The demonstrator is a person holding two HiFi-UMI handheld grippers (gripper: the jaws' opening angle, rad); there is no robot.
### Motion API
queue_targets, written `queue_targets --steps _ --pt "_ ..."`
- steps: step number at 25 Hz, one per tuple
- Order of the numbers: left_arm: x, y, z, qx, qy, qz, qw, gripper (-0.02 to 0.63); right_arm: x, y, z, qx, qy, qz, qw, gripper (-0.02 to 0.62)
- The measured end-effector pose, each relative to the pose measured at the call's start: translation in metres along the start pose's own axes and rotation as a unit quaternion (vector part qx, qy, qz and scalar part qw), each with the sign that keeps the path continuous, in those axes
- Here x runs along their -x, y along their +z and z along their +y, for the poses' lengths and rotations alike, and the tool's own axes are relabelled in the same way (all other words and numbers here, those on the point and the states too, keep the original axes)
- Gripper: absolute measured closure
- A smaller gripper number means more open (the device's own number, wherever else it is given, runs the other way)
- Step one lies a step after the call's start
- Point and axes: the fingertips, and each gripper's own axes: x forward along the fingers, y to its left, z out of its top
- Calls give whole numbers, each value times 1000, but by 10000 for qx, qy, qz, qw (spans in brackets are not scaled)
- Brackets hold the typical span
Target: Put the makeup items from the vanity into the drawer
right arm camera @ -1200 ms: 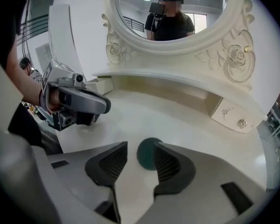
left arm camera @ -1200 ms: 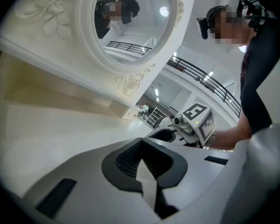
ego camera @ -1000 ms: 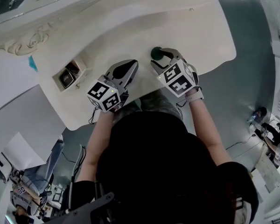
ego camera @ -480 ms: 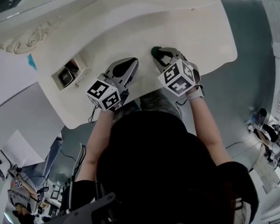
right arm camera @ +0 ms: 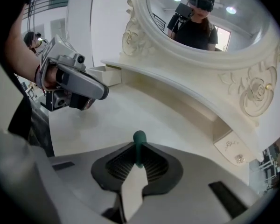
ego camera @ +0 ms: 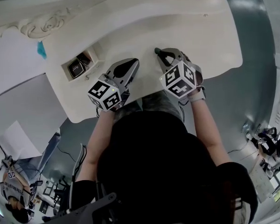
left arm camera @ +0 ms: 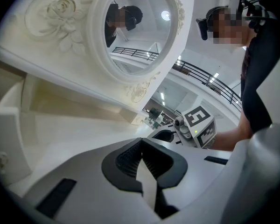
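While both forearms (ego camera: 99, 132) reached forward from under the head camera, the left gripper (ego camera: 126, 67) lay nearly level over the front of the white bench (ego camera: 144, 22). The right gripper (ego camera: 160, 53) tipped steeply down toward the bench top beside it, the two near each other but apart. The left gripper's jaws were pressed together with nothing between them. The right gripper's jaws had just been closing and pinched one slender green makeup item (right arm camera: 139, 137), whose rounded tip poked out past the pads. It sat over the middle of the bench, well apart from the drawer (ego camera: 94, 55). Counted: two grippers, each carrying one marker cube (ego camera: 104, 95); one green makeup item; one small drawer, standing open toward the bench's left end; one oval mirror (right arm camera: 210, 27) in a carved frame behind the bench. Inside the drawer lay what looked like two dark things (ego camera: 76, 69), though the head view was too small to be sure of the number
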Motion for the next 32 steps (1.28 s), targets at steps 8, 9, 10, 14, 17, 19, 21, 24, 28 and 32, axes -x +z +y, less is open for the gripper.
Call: queue_targets --steps 8,9,10,14,17,19,21,24,28,32 --pt "46 11 6 -12 290 -269 9992 592 7 67 36 337 195 -486 9981 543" --pt "52 11 7 0 321 -300 9990 592 7 74 40 377 214 -526 9977 541" --pt "59 12 8 10 360 -338 9988 592 8 81 44 420 238 -572 9972 542" --pt "88 15 17 36 523 -495 9974 592 7 114 61 559 340 -792 9947 541" --pt "110 17 25 62 652 -615 9960 592 7 140 74 687 392 -951 9923 541" --pt "123 19 29 78 733 -705 9948 592 7 157 82 773 422 -1064 9904 541" --pt "135 20 33 96 810 -791 9935 592 6 172 90 827 449 -1175 9886 541" --pt "151 21 38 117 920 -916 9915 592 2 191 101 922 504 -1278 9862 541" --pt "176 22 47 165 1075 -1051 9885 592 -7 211 119 1097 637 -1302 9833 541" --pt "200 21 56 213 1253 -1171 9850 592 -18 228 132 1147 712 -1282 9825 538"
